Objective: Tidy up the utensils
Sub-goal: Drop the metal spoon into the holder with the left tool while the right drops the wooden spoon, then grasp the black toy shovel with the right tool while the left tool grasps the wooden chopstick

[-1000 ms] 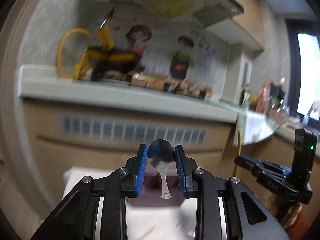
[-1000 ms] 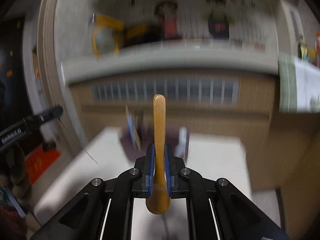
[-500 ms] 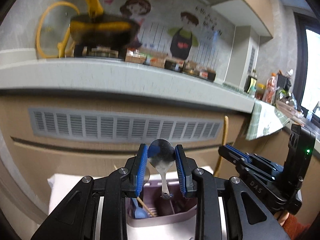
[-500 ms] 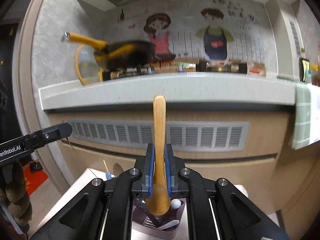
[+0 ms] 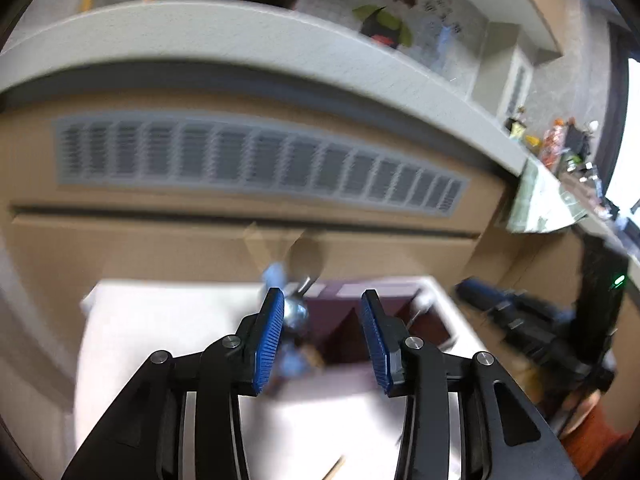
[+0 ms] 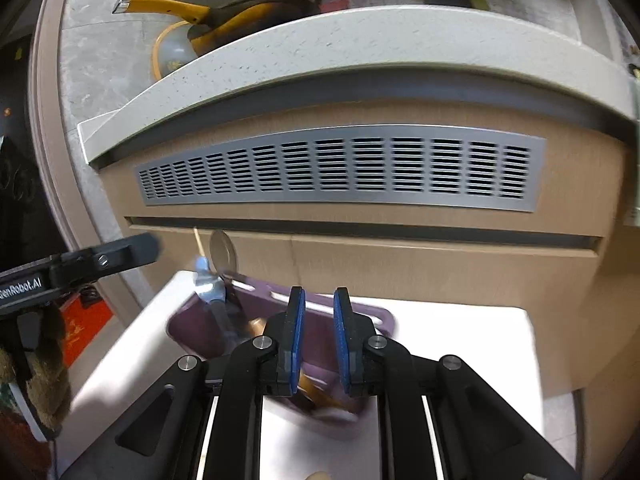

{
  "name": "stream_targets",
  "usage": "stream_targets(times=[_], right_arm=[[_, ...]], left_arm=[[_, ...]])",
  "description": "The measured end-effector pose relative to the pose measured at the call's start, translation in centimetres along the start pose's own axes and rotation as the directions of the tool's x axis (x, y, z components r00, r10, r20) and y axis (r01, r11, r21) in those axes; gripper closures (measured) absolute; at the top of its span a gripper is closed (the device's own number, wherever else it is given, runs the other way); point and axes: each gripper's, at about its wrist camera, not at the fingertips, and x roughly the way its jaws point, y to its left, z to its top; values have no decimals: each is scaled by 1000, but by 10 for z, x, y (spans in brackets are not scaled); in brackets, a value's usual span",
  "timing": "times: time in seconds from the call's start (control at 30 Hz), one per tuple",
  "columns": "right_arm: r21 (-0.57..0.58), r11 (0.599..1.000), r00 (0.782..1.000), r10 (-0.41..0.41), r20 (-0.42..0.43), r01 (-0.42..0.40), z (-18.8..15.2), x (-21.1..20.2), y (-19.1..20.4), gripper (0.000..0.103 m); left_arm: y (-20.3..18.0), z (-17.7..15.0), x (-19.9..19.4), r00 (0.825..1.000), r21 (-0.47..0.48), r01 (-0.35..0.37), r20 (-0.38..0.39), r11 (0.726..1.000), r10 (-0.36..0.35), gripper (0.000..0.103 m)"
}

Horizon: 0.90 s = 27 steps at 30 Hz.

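Note:
In the left wrist view my left gripper (image 5: 322,294) hangs over the purple utensil holder (image 5: 384,292), its jaws opening wide. The metal spoon (image 5: 295,312) is loose by the left pad, blurred, dropping into the holder. In the right wrist view my right gripper (image 6: 320,294) is over the same purple holder (image 6: 192,328) with its jaws opening a little. The wooden spoon (image 6: 316,396) lies below them inside the holder, and the pads do not press on it. Another metal spoon (image 6: 222,252) and a blue spoon (image 6: 208,284) stand in the holder's far left part.
The holder sits on a white table (image 6: 460,340) that ends just before a wooden cabinet front with a grey vent grille (image 6: 340,168). A grey counter (image 6: 360,40) overhangs above, with a yellow-handled pan on it. The other gripper (image 6: 100,260) is close on the left.
Both grippers came down toward the holder. The left jaws opened and let the metal spoon go. The right jaws parted and the wooden spoon slid down out of them into the holder.

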Motion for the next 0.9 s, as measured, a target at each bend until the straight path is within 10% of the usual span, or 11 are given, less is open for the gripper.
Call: stream_targets(times=[0.43, 0.9], right_arm=[[-76, 996, 979, -63, -195, 49, -99, -43, 9, 82], [-15, 997, 919, 69, -388, -82, -194, -98, 0, 81]], left_arm=[[64, -161, -39, 970, -240, -153, -223, 959, 99, 62], [6, -207, -63, 956, -236, -73, -293, 969, 1, 62]])
